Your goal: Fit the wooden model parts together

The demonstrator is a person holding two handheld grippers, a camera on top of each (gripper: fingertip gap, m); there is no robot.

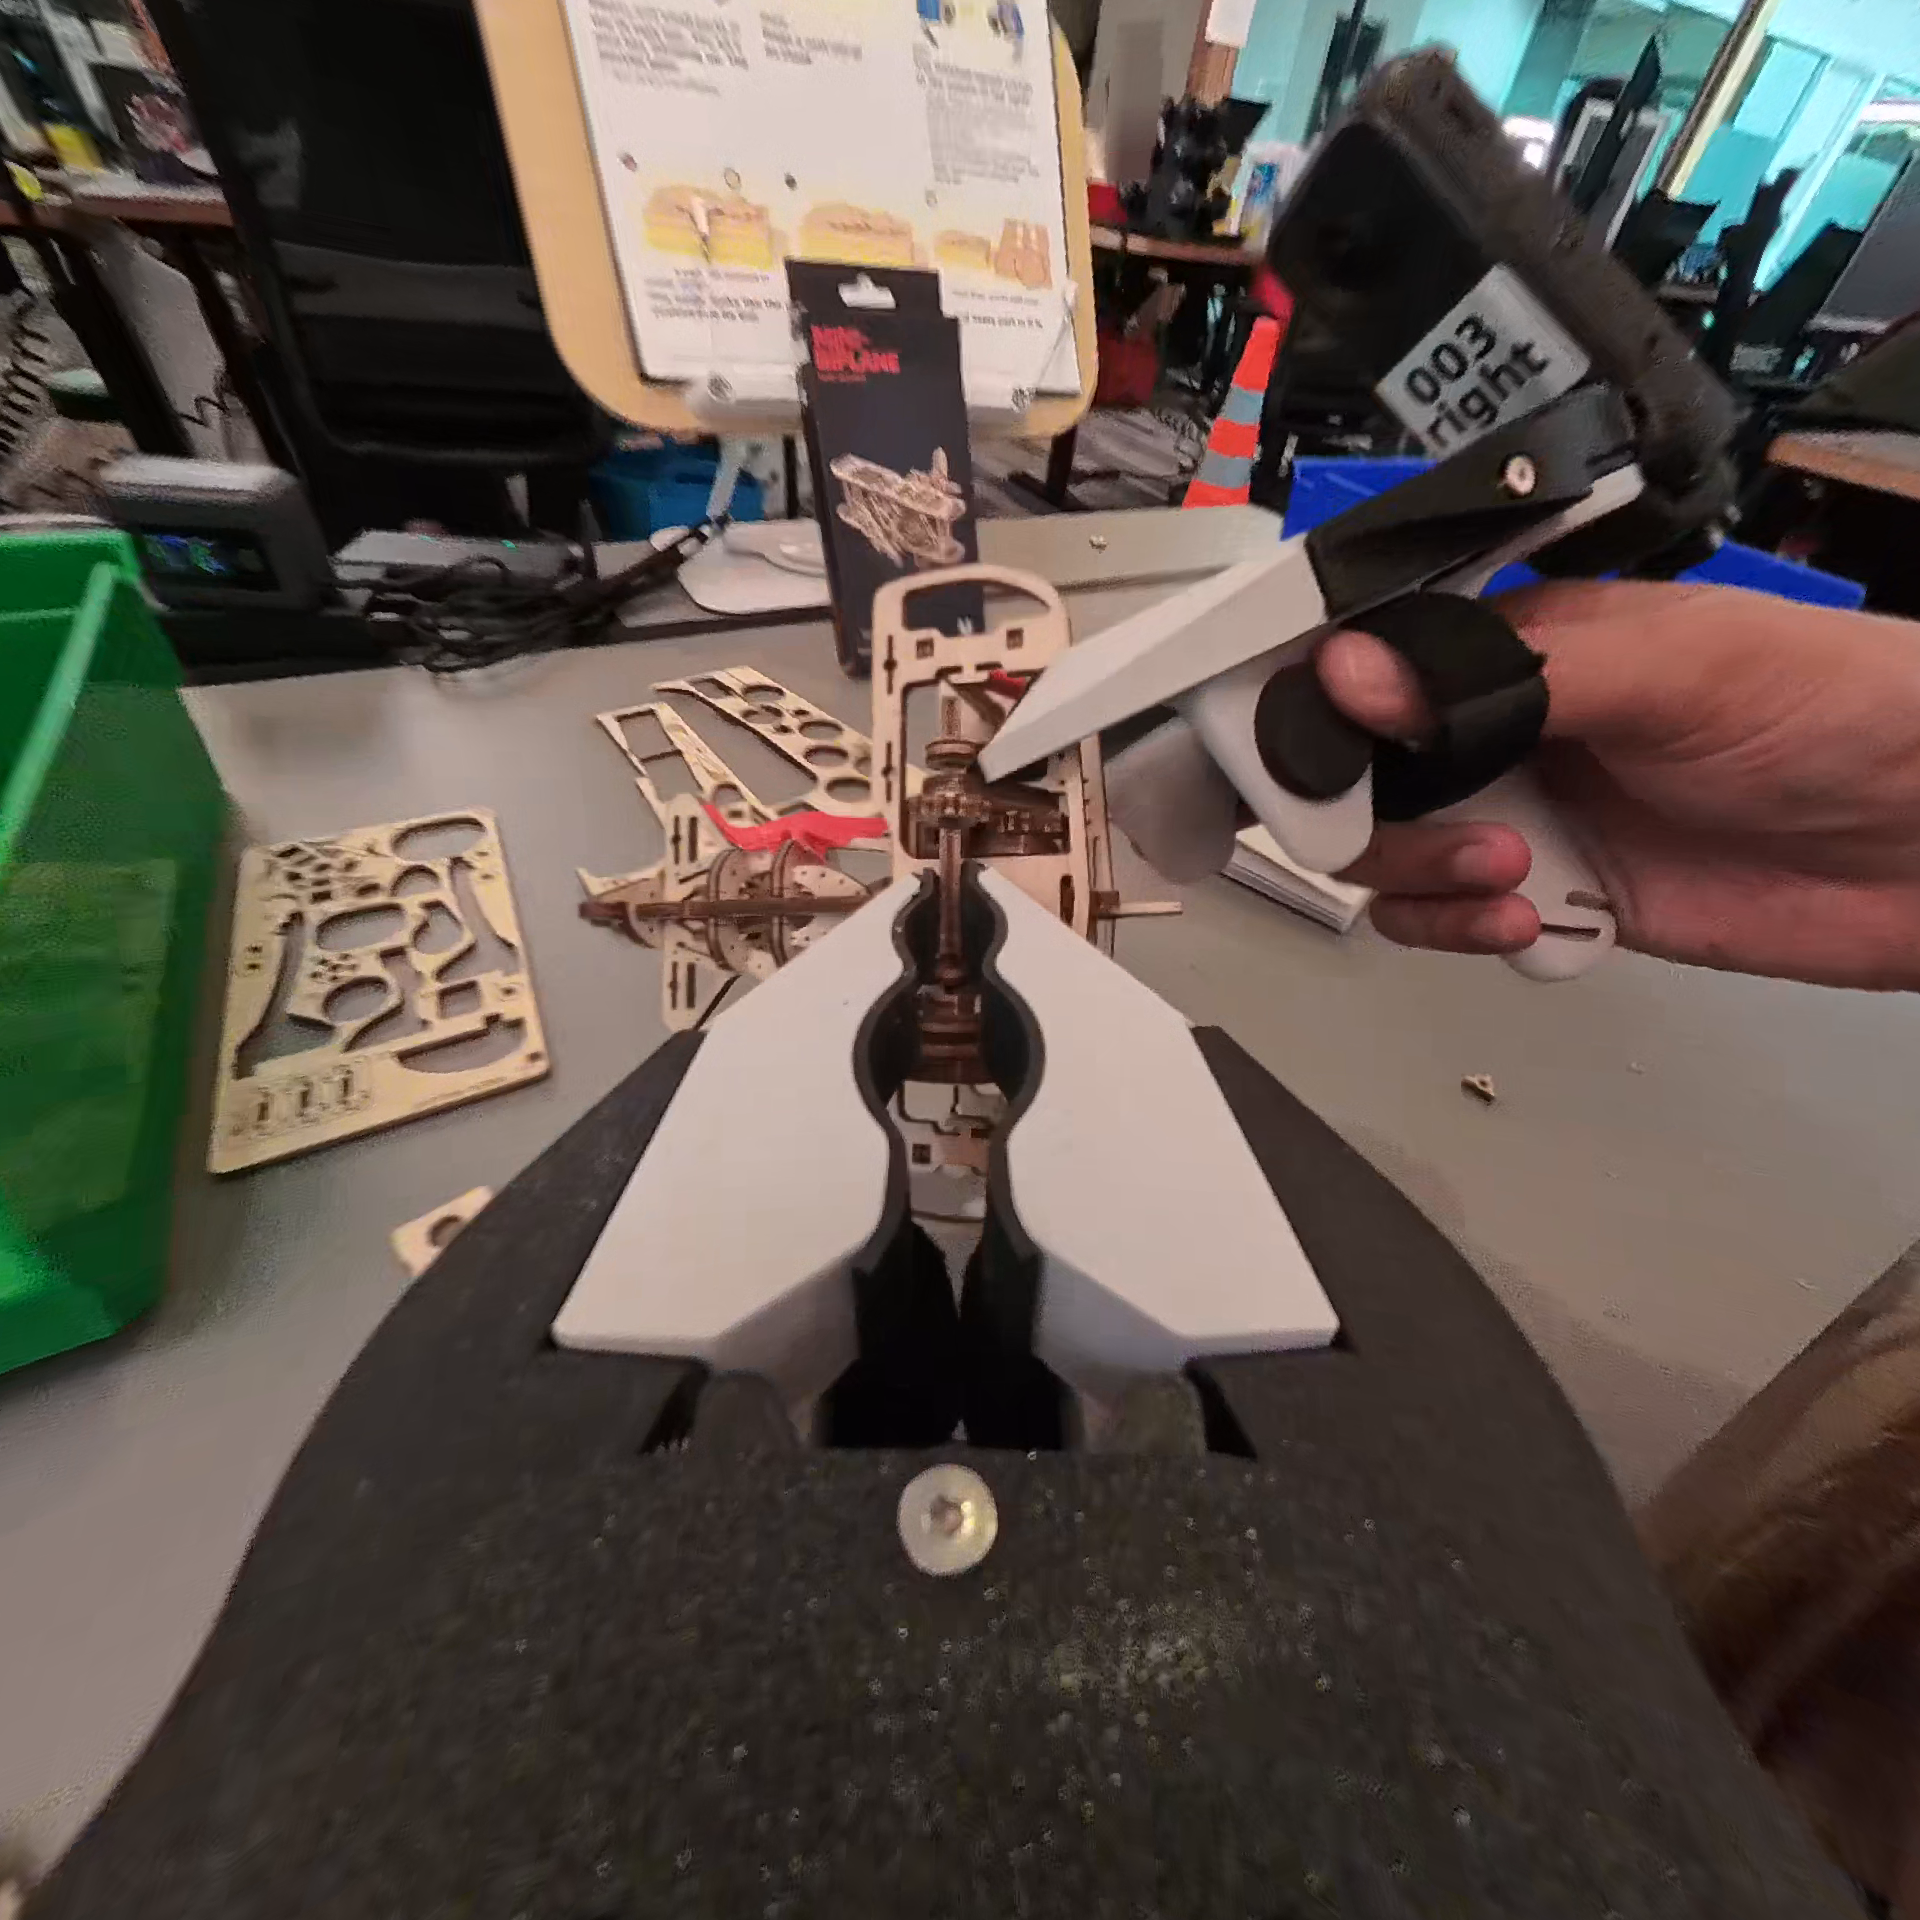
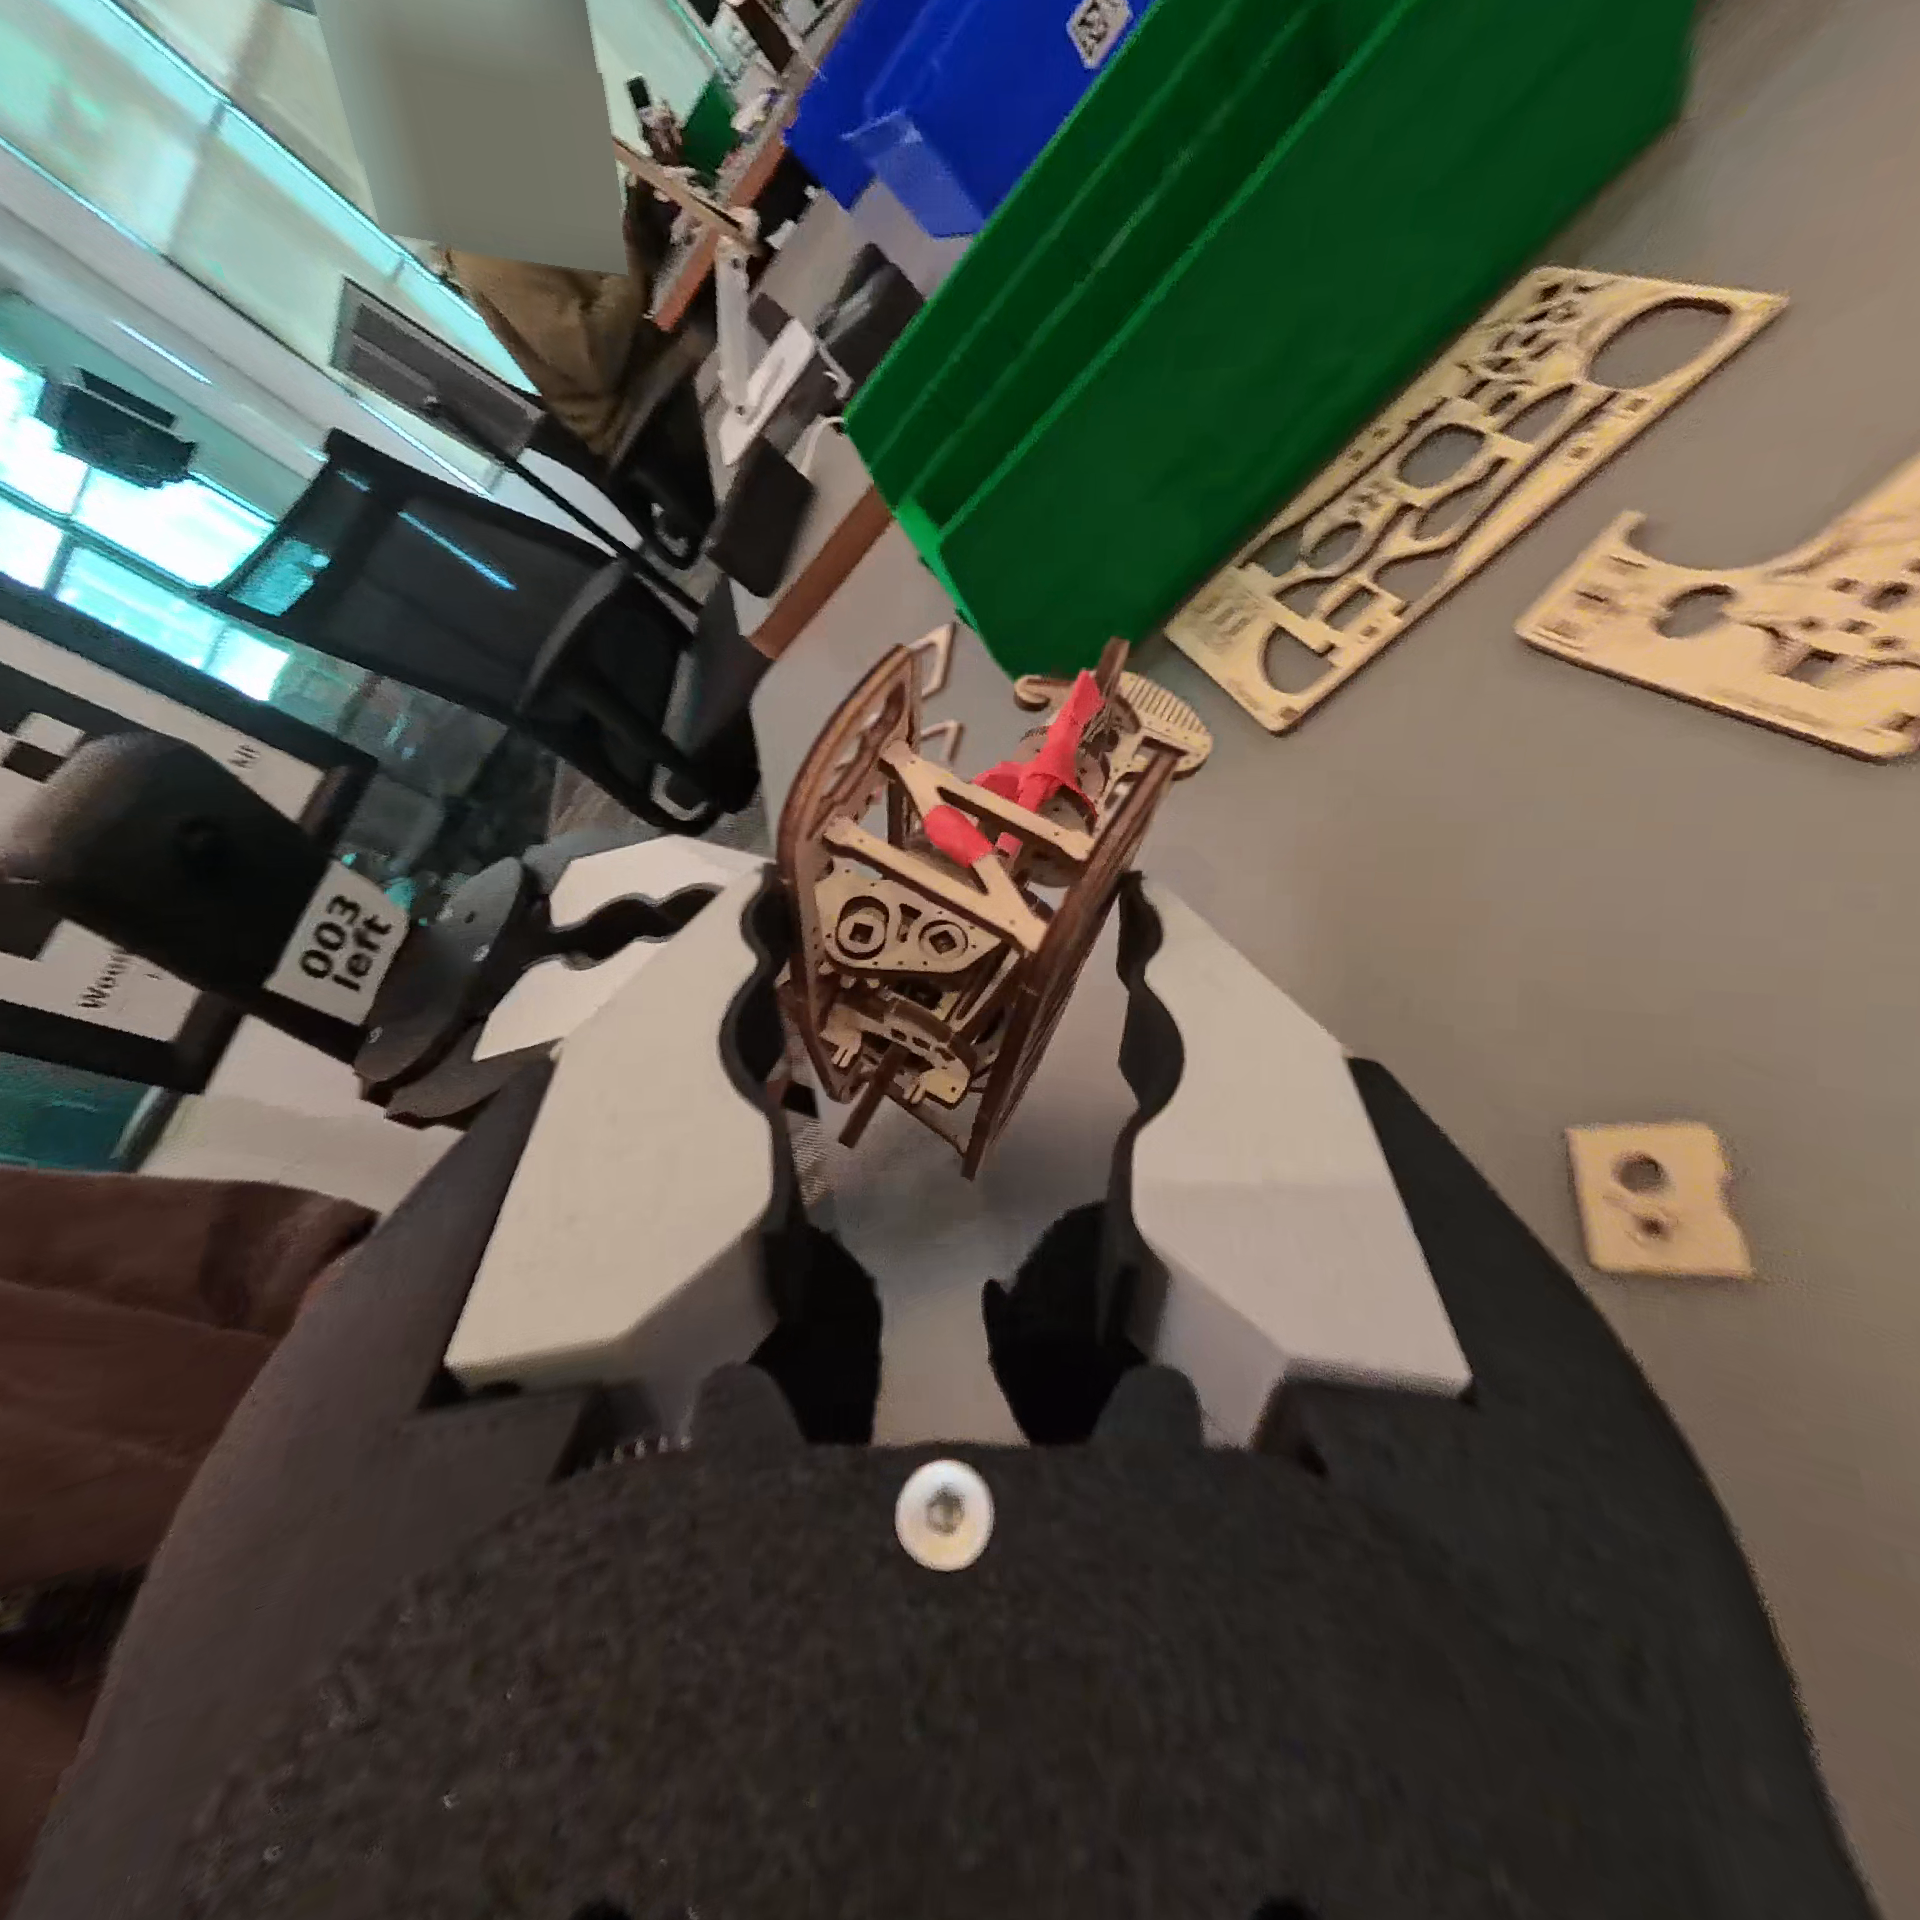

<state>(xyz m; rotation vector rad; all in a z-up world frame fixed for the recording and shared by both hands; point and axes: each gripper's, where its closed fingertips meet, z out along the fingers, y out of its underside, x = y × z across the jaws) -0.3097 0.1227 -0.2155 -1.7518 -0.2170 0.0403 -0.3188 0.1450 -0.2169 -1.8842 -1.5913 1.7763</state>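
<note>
Left claw (image 1: 948, 894) pinches our wooden model (image 1: 951, 831) upright above the tabletop (image 1: 1351, 1091), while our spread right claw (image 2: 940, 914) straddles its frame; next, we judge, comes a careful squeeze to seat the part.

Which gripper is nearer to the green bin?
Left. The left gripper, shut on the wooden model, sits closer to the green bin; the right gripper reaches in from the far side.

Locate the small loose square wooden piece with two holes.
The small square wooden piece lies flat on the grey table in the right wrist view, right of the right gripper, nearer than the punched-out wooden sheets.
</note>
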